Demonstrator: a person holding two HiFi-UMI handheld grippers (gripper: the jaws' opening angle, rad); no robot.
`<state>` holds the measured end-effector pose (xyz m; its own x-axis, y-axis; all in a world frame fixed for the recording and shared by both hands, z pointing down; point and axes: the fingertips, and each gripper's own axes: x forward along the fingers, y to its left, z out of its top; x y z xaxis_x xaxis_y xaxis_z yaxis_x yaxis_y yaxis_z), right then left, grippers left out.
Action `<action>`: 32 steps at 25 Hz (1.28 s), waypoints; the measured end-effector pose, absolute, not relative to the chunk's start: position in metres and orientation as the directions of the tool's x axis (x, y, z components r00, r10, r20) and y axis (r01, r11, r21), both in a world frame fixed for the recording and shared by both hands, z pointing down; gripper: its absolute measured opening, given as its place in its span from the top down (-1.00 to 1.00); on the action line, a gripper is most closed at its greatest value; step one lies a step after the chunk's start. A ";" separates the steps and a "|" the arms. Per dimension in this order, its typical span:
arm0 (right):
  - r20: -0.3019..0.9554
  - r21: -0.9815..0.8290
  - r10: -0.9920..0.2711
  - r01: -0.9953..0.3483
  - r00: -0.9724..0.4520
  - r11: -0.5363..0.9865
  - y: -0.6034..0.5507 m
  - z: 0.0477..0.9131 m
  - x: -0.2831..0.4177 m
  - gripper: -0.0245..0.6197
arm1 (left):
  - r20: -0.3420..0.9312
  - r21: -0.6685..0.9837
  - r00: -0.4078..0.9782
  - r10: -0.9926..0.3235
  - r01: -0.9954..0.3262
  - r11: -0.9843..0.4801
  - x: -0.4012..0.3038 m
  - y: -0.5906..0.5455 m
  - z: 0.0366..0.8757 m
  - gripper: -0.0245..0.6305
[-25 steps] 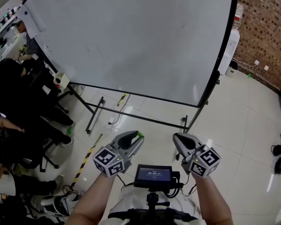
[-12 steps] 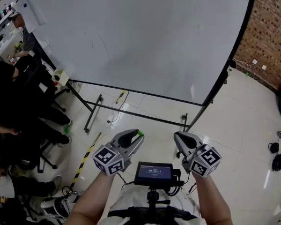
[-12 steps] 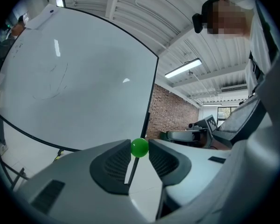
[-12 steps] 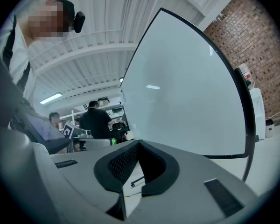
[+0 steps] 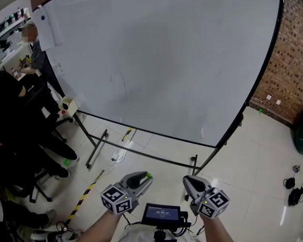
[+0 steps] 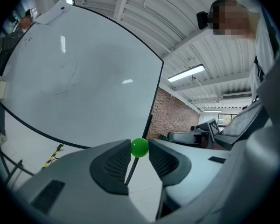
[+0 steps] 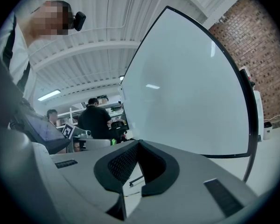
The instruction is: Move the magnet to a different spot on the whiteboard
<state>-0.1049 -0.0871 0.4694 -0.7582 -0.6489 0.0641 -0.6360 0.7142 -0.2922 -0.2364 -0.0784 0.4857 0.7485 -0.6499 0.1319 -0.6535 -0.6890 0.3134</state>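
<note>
Head view: both forearms reach forward low in the frame. The left gripper [image 5: 143,177] and right gripper [image 5: 190,182] sit side by side, pointing about level at the whiteboard [image 5: 161,59], well short of it. The board stands on a tiled floor [image 5: 252,155], with a brick wall [image 5: 293,59] at right and seated people [image 5: 10,120] at left.

Left gripper view: the jaws clamp the green magnet [image 6: 139,147] at their tips.

Right gripper view: the jaws are closed together with nothing between them.
</note>
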 end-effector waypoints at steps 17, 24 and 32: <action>0.086 -0.205 -0.668 -0.669 -0.739 0.714 -0.049 0.434 -0.171 0.83 | 0.099 0.273 0.765 -0.636 -0.636 -0.722 -0.293 -0.043 0.457 0.51; 0.094 -0.165 -0.675 -0.680 -0.732 0.715 -0.043 0.426 -0.179 0.83 | 0.105 0.163 0.774 -0.625 -0.633 -0.757 -0.296 -0.044 0.442 0.51; 0.082 -0.110 -0.669 -0.674 -0.738 0.730 -0.069 0.415 -0.181 0.83 | 0.094 0.034 0.783 -0.615 -0.620 -0.784 -0.288 -0.069 0.420 0.51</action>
